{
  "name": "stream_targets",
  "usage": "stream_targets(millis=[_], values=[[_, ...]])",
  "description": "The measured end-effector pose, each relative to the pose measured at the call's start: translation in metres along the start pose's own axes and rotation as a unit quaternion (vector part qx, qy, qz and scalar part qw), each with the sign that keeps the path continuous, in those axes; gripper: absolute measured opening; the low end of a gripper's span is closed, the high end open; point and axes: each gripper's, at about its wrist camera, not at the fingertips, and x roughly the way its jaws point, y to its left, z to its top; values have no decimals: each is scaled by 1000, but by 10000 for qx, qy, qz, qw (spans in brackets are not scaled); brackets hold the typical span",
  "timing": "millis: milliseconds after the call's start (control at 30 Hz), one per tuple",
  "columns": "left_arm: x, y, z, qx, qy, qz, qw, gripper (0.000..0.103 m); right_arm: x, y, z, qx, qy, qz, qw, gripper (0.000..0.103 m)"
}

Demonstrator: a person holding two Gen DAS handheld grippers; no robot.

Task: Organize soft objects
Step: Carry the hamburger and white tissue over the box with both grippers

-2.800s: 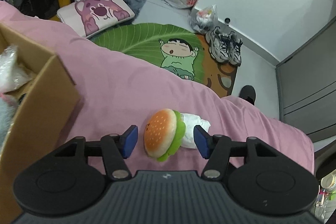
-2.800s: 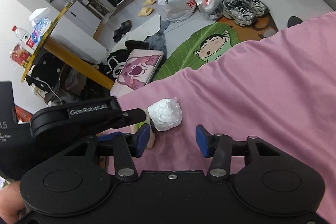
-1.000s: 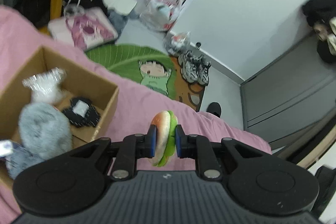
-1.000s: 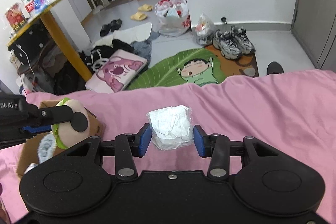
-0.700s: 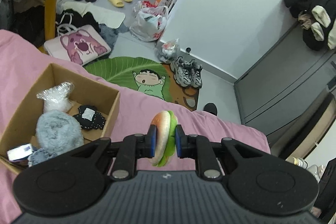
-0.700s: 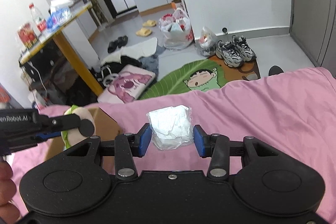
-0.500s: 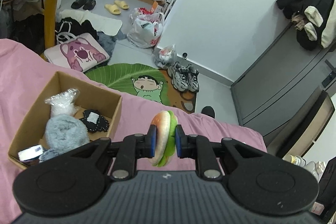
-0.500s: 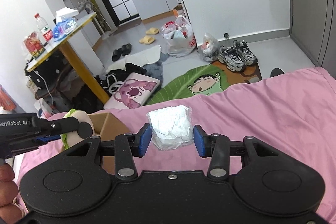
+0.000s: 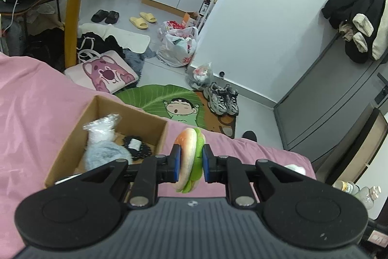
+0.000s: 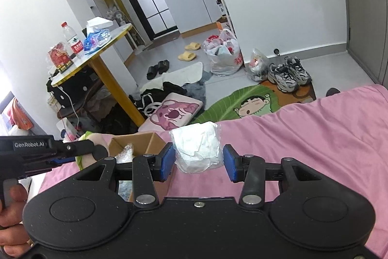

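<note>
carrying step: the left gripper [image 9: 190, 164] pinches the burger plush [image 9: 189, 159] at lower centre; the right gripper [image 10: 197, 163] clamps the white bundle [image 10: 197, 149] mid-frame. next, each should move over the cardboard box [image 9: 72, 140] at centre left and release.

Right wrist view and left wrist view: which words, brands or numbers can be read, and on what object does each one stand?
"GenRobot.AI": white print on the black arm of the left hand-held gripper, seen in the right wrist view.
Labels on the water bottle and red packet on the yellow-legged table: too small to read.
Left wrist view: nothing legible.
</note>
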Motion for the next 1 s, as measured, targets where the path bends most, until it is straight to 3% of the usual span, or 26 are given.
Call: stream_targets(millis=[500, 1000], values=[[10, 41, -2, -153, 248, 227, 9993, 18, 2, 14, -4, -252, 31, 462, 9986, 43], [66, 77, -20, -516, 1180, 246, 9914, 18, 43, 54, -6, -523, 532, 794, 9940, 43]])
